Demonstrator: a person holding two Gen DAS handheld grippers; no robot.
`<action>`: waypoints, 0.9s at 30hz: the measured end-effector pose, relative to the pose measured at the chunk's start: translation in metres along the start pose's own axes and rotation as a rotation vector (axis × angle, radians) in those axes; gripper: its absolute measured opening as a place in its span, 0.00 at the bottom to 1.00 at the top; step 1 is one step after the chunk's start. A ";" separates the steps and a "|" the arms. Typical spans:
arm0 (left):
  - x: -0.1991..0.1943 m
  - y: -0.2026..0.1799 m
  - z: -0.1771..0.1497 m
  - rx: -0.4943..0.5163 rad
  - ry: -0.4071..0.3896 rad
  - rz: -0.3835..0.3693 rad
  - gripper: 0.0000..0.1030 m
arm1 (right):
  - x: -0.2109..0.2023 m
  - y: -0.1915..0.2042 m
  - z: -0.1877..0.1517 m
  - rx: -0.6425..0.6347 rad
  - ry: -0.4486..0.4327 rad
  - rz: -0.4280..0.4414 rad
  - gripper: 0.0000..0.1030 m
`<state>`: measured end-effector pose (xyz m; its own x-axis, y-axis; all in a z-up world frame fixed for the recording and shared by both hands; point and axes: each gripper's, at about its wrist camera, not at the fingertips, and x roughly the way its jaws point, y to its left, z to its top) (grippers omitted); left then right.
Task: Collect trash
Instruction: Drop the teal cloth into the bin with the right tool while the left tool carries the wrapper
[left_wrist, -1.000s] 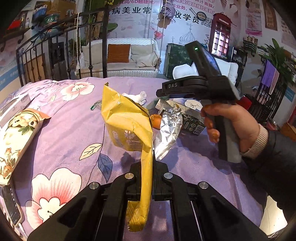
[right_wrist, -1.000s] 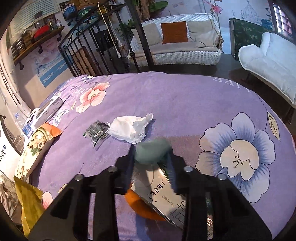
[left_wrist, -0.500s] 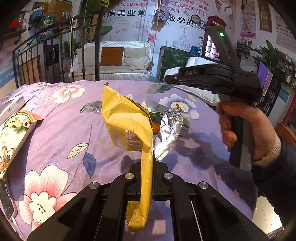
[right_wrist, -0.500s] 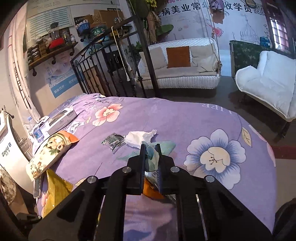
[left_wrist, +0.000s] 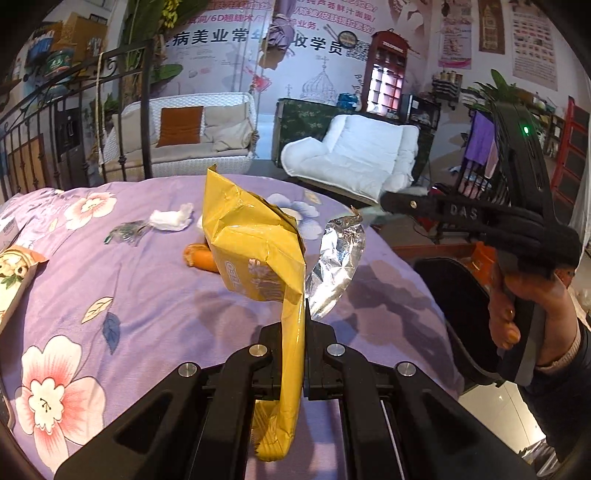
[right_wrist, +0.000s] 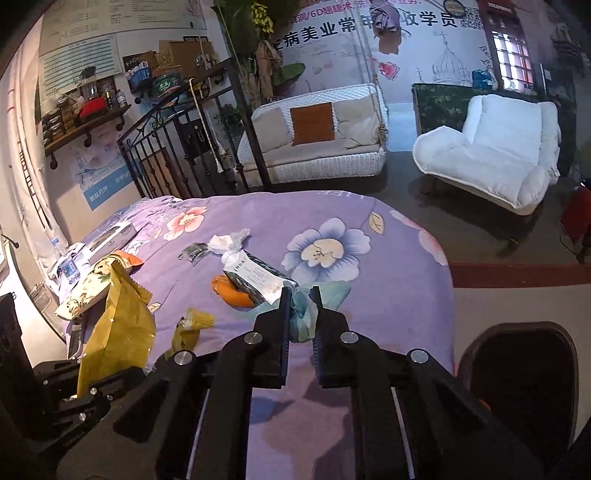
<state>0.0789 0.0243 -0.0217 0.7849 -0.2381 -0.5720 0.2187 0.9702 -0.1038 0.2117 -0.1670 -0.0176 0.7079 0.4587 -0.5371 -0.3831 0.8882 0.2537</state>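
Note:
My left gripper is shut on a yellow snack bag with a foil inside, held above the purple flowered bedspread. It also shows in the right wrist view. My right gripper is shut on a crumpled teal wrapper, lifted above the bed's right edge. On the bed lie a white tissue, a dark small wrapper, an orange piece and a printed carton. A black bin stands on the floor at the right.
A flowered pouch, a white box and a water bottle lie at the bed's left side. An iron bed frame, a wicker sofa and a white armchair stand beyond.
My right gripper has lifted the teal wrapper off the pile and drawn back to the right, toward the black bin. My left gripper still holds the yellow bag.

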 end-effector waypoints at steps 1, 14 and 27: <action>0.000 -0.004 0.000 0.008 -0.002 -0.009 0.04 | -0.007 -0.007 -0.005 0.009 -0.001 -0.015 0.11; 0.015 -0.054 0.001 0.093 0.022 -0.121 0.04 | -0.073 -0.090 -0.064 0.149 0.004 -0.192 0.11; 0.031 -0.100 0.005 0.184 0.034 -0.203 0.04 | -0.076 -0.163 -0.112 0.324 0.096 -0.358 0.11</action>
<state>0.0840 -0.0806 -0.0249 0.6949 -0.4222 -0.5822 0.4737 0.8778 -0.0712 0.1537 -0.3499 -0.1078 0.6978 0.1322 -0.7040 0.0890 0.9592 0.2684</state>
